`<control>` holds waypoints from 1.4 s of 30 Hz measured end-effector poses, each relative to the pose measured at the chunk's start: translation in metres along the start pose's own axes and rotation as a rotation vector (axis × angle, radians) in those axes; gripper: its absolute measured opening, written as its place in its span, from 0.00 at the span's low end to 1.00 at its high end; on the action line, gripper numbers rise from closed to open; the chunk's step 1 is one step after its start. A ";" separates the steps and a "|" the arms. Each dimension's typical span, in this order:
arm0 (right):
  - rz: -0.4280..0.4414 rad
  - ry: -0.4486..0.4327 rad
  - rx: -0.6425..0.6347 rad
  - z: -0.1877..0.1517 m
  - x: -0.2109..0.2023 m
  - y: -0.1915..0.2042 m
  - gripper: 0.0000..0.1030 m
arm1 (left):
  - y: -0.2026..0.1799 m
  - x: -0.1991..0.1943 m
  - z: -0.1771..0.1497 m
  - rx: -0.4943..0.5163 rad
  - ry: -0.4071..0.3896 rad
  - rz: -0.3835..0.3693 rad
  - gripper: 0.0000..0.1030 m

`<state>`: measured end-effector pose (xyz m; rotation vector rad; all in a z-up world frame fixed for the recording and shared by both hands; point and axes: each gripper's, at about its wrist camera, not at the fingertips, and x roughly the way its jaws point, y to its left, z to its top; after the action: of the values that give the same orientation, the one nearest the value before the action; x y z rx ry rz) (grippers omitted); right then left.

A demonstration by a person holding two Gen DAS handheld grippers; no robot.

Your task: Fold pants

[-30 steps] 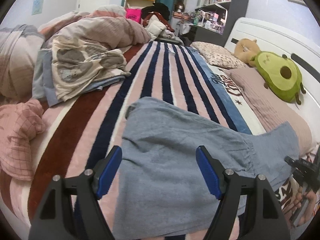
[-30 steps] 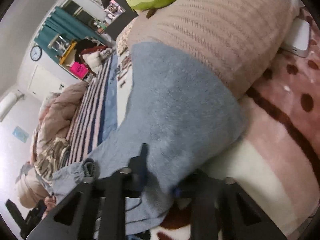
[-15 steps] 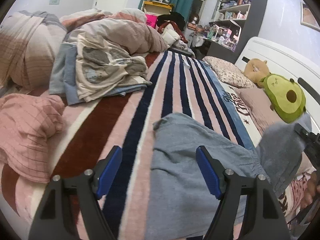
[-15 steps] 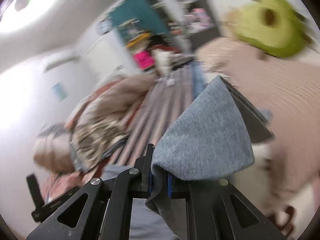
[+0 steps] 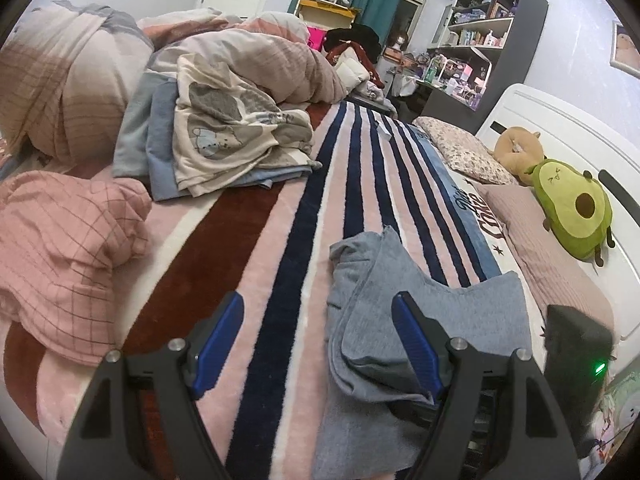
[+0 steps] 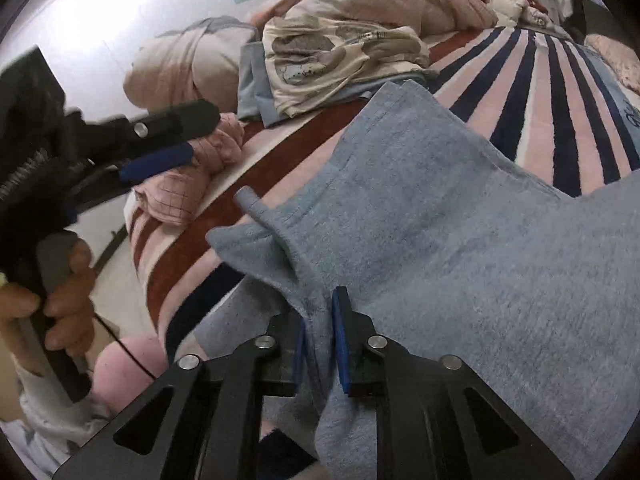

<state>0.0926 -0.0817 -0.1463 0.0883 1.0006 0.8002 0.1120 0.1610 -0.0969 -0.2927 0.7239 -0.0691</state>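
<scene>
Striped blanket, R gripper opening, pants between

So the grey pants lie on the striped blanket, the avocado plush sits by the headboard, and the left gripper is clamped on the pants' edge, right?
Not quite. The left gripper is open and holds nothing, as the left wrist view shows. The right gripper has the edge of the grey pants between its opening jaws. The striped blanket and avocado plush are as you say.
</scene>
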 end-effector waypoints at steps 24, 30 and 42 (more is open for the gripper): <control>-0.379 -0.108 0.157 -0.049 -0.115 -0.083 0.52 | -0.021 0.055 -0.025 0.060 0.196 0.015 0.75; -0.386 -0.171 0.234 -0.040 -0.144 -0.104 0.53 | -0.032 0.048 -0.016 0.089 0.177 -0.043 0.75; -0.238 -0.078 0.389 -0.051 -0.116 -0.142 0.61 | -0.053 0.050 -0.017 0.140 0.187 -0.127 0.61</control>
<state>0.0994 -0.2713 -0.1507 0.3254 1.0593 0.3756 0.1404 0.0978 -0.1258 -0.1994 0.8810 -0.2697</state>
